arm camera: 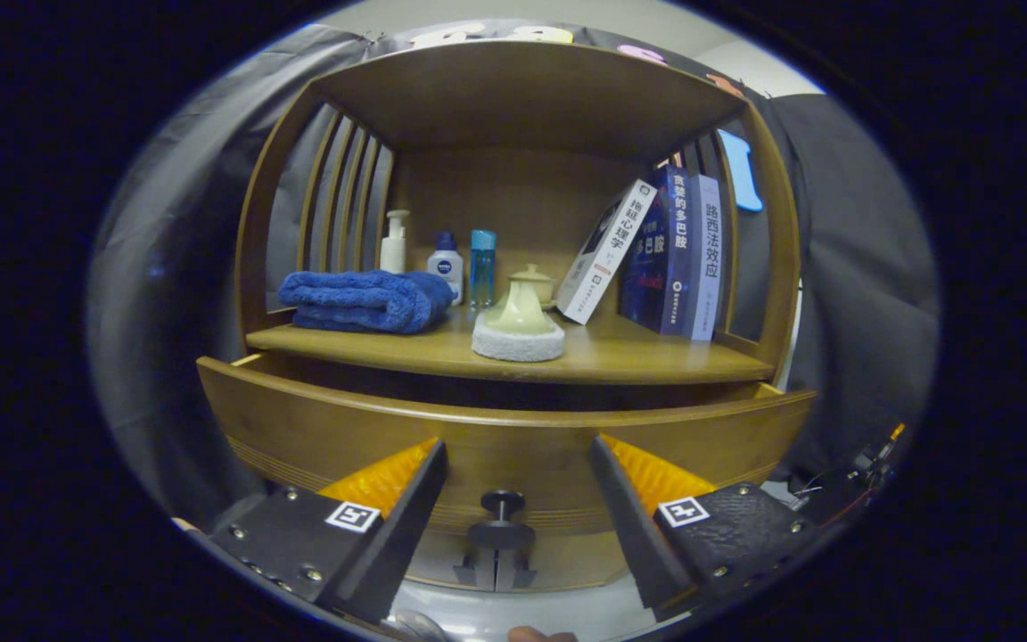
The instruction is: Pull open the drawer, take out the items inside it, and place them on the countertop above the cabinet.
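Tongs (513, 499) spread wide, holding nothing; the two fingers flank the drawer knob (502, 504) without touching it. The knob sits between them, low on the drawer front.

Drawer (406, 428) lies just ahead of the fingers, directly under the shelf board. It looks pulled out a little: a dark gap runs between its top edge and the board at 12 o'clock from the knob. Contents hidden from this angle; cannot tell what lies inside.

Desk (656, 357), the wooden top above the drawer, carries:
- folded blue towel (362, 301), at 10 o'clock from the knob
- pump bottle (395, 241), small white bottle (447, 266) and clear blue bottle (482, 266) in a row behind the towel
- pale ceramic pot (519, 316) on a white pad (518, 346), at 12 o'clock
- lidded jar (534, 283) just behind it
- leaning books (656, 254), at 1 o'clock

Bare board shows in front of the books, a likely spot to set things down.

Handling judgement: the drawer is stiff wood, probably moderately heavy, sliding straight outward. The knob is small, round and hard, on a narrow stem; smooth, so it could slip. Best hold is fingers closing on the stem behind the knob head, then a level pull. An off-centre pull may jam the drawer.
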`<state>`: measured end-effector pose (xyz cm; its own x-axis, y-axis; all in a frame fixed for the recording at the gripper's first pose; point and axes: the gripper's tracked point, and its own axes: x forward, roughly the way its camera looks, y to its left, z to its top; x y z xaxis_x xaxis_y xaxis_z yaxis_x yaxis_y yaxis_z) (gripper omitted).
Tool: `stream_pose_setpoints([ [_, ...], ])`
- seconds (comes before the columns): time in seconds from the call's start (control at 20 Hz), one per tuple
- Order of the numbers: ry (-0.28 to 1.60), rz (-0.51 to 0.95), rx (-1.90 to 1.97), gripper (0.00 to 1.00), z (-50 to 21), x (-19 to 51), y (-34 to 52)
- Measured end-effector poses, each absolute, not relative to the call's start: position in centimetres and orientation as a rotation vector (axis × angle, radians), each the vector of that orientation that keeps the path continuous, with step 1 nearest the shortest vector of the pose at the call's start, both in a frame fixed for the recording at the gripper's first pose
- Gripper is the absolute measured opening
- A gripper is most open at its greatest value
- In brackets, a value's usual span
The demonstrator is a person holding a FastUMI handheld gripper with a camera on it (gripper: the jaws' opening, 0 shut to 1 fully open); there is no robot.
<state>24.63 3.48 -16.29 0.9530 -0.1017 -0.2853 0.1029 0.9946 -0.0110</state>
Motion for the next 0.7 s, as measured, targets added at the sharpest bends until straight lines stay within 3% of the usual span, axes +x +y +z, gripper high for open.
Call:
stream_pose_setpoints([
  [0.7,0.307,-0.112,-0.024,0.98,-17.1,29.0,3.2],
])
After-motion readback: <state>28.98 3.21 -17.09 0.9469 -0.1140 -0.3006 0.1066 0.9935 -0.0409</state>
